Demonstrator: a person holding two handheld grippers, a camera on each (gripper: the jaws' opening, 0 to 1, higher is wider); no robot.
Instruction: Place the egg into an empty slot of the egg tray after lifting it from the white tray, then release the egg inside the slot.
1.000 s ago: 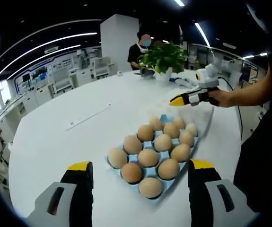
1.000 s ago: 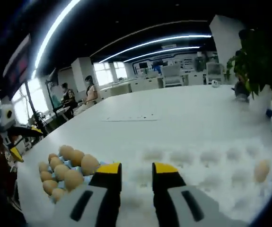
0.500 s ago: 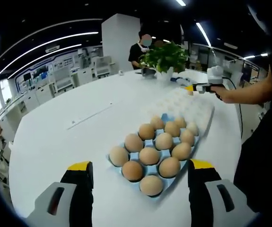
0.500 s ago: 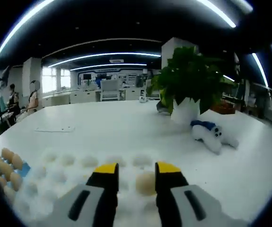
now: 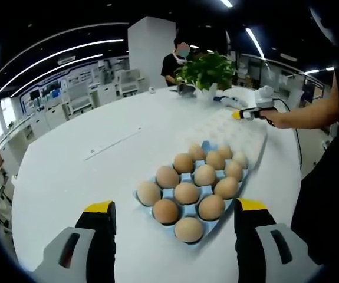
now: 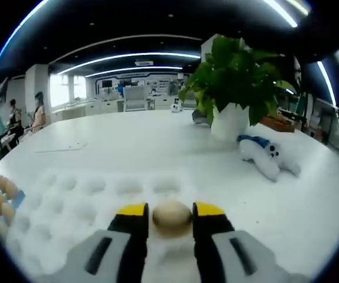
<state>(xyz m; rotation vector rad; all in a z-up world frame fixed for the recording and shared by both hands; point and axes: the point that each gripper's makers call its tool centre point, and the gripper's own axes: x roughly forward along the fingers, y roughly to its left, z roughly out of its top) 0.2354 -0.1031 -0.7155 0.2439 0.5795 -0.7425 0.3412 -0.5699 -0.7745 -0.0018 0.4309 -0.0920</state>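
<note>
Sitting between the two yellow-tipped jaws of the right gripper point(image 6: 171, 217) is a single tan egg point(image 6: 171, 214), low in the right gripper view at about 6 o'clock. The jaws stand close on either side of it; whether they press it cannot be told. The egg rests on the white tray point(image 6: 69, 200), a pale moulded sheet of round hollows spreading toward 9 o'clock. At the far 9 o'clock edge, a blue egg tray point(image 6: 17, 199) with brown eggs peeks in. Beyond, toward 1 o'clock, stand a potted plant point(image 6: 234, 82) and a white plush toy point(image 6: 263, 160) on the white table point(image 6: 128, 141).

In the left gripper view, the left gripper point(image 5: 173, 219) has its jaws wide apart, holding nothing, near 6 o'clock. Between and just beyond them lies the blue egg tray point(image 5: 209, 147), nearly full of brown eggs, with one bare blue slot at its far end. The white tray point(image 5: 240, 131) lies just past it toward 1 o'clock, where a hand point(image 5: 281, 118) holds the right gripper point(image 5: 238, 115) low over it.
</note>
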